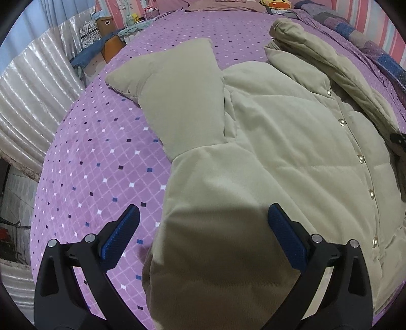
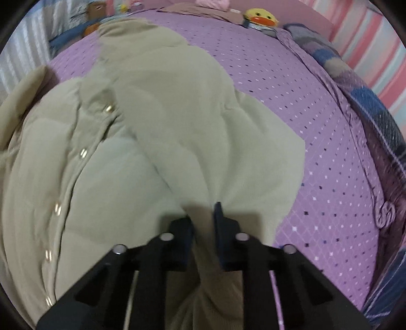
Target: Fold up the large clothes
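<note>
The bed carried the padded coat, its length running away from both hands toward the pillows. The left gripper stood wide over the near hem; the right gripper had pinched hem fabric (blurred). Only the left view showed the outflung sleeve.

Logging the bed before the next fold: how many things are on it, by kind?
Jacket: 1, olive, padded, with snap buttons
Duck plush toy: 1, yellow
Patchwork blanket: 1, along the edge by the wall
Purple bedspread: 1
Total: 4
</note>
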{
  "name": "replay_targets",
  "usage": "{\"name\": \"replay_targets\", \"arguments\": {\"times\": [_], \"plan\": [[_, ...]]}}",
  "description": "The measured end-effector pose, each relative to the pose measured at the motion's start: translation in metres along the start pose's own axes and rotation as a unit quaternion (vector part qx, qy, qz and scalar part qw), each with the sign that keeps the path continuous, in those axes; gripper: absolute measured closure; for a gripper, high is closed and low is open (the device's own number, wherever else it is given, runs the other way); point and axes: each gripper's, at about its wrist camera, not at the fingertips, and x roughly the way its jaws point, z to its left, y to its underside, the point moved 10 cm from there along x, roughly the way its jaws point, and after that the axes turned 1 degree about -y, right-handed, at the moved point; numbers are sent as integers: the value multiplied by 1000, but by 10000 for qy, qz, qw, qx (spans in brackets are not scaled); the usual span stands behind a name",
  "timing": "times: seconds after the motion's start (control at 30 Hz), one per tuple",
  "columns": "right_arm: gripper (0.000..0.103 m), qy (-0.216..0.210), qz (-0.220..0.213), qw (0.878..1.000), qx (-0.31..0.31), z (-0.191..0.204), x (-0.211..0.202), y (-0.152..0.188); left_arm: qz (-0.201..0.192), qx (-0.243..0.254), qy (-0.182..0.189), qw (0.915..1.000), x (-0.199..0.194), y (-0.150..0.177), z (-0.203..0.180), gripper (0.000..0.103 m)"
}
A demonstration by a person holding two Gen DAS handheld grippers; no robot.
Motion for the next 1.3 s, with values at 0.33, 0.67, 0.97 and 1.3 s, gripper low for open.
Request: {"name": "replay_targets", "arguments": {"times": [0.33,0.67,0.97,1.3], "plan": [[96,47,159,9995,-277,-22,-20,39,-240,307,70,9992,-24,-13,-11,3],[56,-927,-190,9897,1072,-35,-39,21,-333,725,239,9965,-7,-74,-44,3],[42,-421,-189,9948,912,-48,-6,10,-368,1100,502,9920,35,-151,-106,3],[58,26,-83,10000,16,-29,20,-8,-322,1210,927,9878,65,-219,-152,3]]}}
